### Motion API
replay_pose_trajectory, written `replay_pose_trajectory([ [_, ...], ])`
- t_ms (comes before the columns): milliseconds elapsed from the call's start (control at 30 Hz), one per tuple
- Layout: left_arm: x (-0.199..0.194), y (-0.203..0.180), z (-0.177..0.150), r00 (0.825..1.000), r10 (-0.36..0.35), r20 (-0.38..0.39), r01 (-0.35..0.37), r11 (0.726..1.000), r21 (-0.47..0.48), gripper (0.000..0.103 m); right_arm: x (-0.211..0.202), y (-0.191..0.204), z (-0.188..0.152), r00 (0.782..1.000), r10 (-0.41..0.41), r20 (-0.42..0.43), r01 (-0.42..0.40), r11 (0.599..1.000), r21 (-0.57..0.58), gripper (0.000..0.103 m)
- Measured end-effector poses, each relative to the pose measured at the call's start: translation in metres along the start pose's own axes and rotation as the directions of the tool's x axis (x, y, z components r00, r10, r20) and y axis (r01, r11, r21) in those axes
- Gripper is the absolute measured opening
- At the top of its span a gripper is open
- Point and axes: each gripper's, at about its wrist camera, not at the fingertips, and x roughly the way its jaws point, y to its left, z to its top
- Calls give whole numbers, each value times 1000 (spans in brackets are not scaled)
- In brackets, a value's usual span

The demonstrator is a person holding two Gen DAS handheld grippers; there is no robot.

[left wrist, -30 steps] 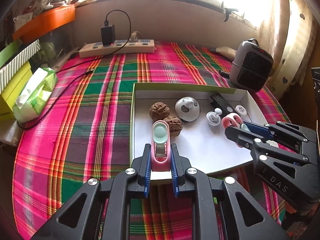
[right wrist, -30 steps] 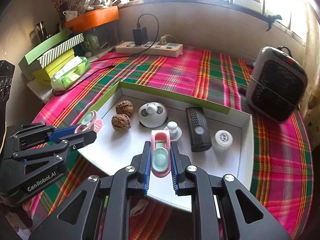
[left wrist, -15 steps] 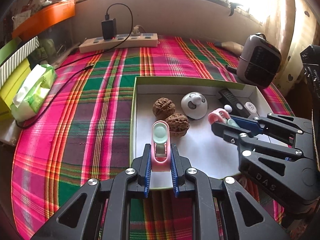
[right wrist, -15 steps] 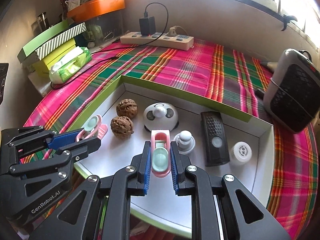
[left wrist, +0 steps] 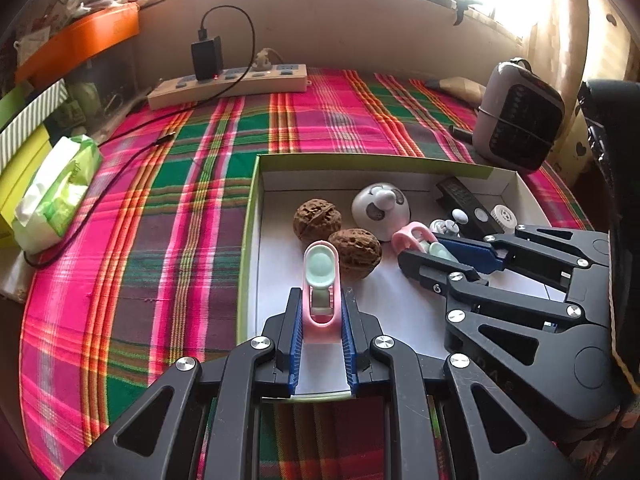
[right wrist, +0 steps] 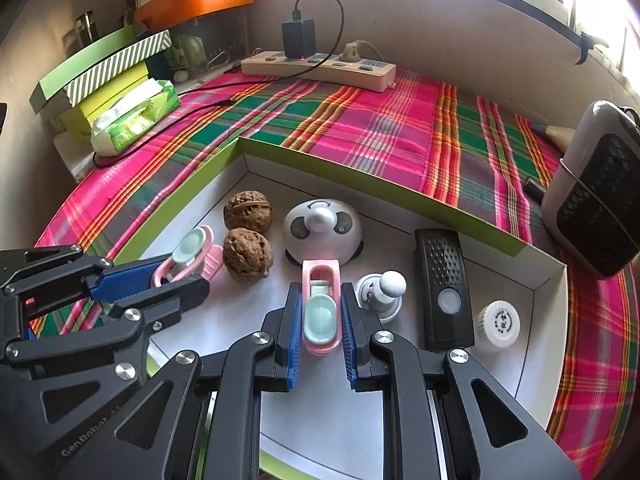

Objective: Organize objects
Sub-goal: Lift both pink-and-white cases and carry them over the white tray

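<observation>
A green-rimmed white box (left wrist: 256, 200) (right wrist: 400, 192) lies on the plaid table. Inside are two walnuts (left wrist: 316, 220) (right wrist: 248, 256), a white panda dome (left wrist: 380, 210) (right wrist: 322, 228), a black remote (right wrist: 442, 292), a white knob (right wrist: 380, 290) and a white cap (right wrist: 498, 326). My left gripper (left wrist: 320, 320) (right wrist: 168, 276) is shut on a pink and mint clip (left wrist: 320, 280) (right wrist: 188, 256) beside the near walnut. My right gripper (right wrist: 320, 320) (left wrist: 432, 252) is shut on a second pink and mint clip (right wrist: 320, 308) (left wrist: 416, 240) in front of the panda dome.
A power strip (left wrist: 228, 84) with a black charger and cable lies at the back. A tissue pack (left wrist: 56, 196) and striped boxes (right wrist: 104, 76) sit at the left. A grey heater (left wrist: 516, 120) (right wrist: 600, 188) stands at the right.
Both grippers have moved forward over the box, each still holding its clip. The right gripper now sits closer to the panda dome and nearer the left gripper.
</observation>
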Motion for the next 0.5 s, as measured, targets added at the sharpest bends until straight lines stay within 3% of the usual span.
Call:
replay_pose_trajectory([
  [500,4,0,2,1000,18,4,-18,1000,5,16,1,1,1,1000,-12,11,13,1000,-14,19],
])
